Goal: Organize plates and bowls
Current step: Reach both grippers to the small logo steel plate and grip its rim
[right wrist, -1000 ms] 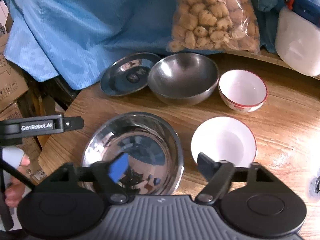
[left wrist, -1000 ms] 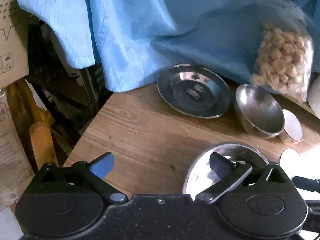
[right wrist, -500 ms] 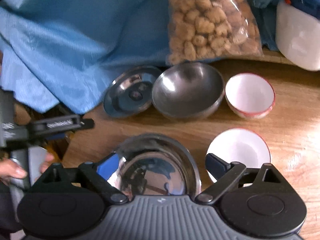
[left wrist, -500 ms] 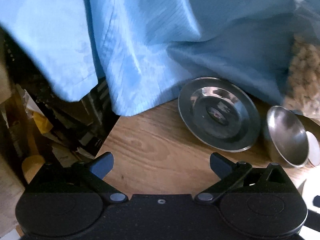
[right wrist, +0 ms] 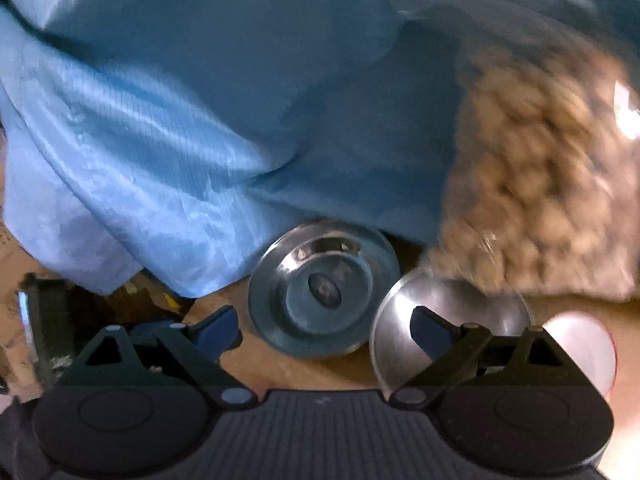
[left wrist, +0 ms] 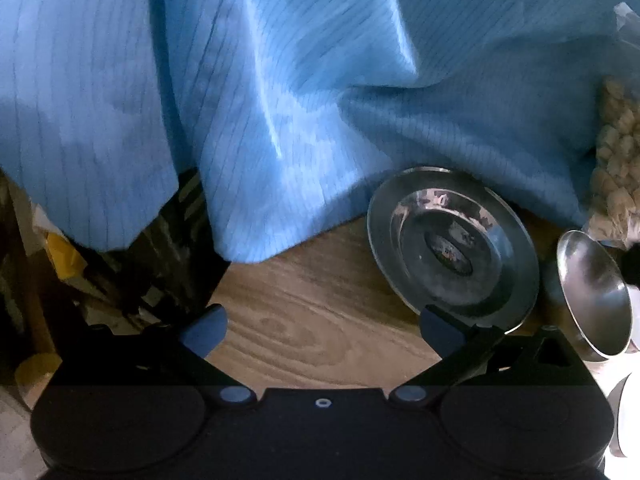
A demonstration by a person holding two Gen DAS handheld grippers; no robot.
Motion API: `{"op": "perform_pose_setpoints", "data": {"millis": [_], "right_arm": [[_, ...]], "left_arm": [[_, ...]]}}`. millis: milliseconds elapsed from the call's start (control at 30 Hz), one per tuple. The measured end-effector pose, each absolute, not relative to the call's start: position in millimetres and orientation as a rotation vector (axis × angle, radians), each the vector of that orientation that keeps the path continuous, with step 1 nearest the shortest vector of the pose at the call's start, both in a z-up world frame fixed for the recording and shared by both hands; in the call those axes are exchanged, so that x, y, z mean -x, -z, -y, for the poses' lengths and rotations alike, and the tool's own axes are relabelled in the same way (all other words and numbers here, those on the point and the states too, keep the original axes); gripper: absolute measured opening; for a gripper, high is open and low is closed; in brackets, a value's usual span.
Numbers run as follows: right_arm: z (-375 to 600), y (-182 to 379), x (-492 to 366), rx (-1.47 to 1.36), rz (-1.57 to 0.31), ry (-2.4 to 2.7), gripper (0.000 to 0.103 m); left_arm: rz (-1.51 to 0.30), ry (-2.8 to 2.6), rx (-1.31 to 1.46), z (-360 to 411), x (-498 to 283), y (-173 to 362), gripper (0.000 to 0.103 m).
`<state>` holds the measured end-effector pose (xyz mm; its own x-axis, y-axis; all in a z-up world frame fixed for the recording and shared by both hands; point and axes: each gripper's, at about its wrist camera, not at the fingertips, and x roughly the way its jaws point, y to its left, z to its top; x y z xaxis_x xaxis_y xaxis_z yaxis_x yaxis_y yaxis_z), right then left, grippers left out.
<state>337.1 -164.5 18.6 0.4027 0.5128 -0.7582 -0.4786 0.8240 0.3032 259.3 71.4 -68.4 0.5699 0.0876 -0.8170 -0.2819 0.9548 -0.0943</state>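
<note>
Bare wood left of the dishes, crowding behind.
Open bench (left wrist: 320,320) beside steel plate (left wrist: 452,248); blue cloth (left wrist: 280,100) draped behind, steel bowl (right wrist: 452,320) and snack bag (right wrist: 540,184) close right.

Steel plate (left wrist: 452,248) beside steel bowl (left wrist: 592,296)

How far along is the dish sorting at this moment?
Nothing looks stacked yet. The steel plate, steel bowl and white bowl sit separately on the wooden table. Both the left gripper and right gripper are open and empty. All the grouping remains.
</note>
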Motion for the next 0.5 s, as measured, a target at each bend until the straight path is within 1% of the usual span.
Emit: {"op": "perform_pose_setpoints", "data": {"millis": [100, 200, 500], "right_arm": [[149, -13, -351, -0.002, -0.977, -0.630, 0.092], [135, -6, -362, 0.016, -1.003, -0.625, 0.086], [107, 16, -391, 0.132, -1.050, -0.521, 0.083]], "left_arm": [[-0.940, -0.201, 0.226, -71, -262, 70, 0.102], [-0.942, -0.181, 0.243, -70, -264, 73, 0.102], [-0.942, -0.143, 0.226, -60, -275, 74, 0.102]]}}
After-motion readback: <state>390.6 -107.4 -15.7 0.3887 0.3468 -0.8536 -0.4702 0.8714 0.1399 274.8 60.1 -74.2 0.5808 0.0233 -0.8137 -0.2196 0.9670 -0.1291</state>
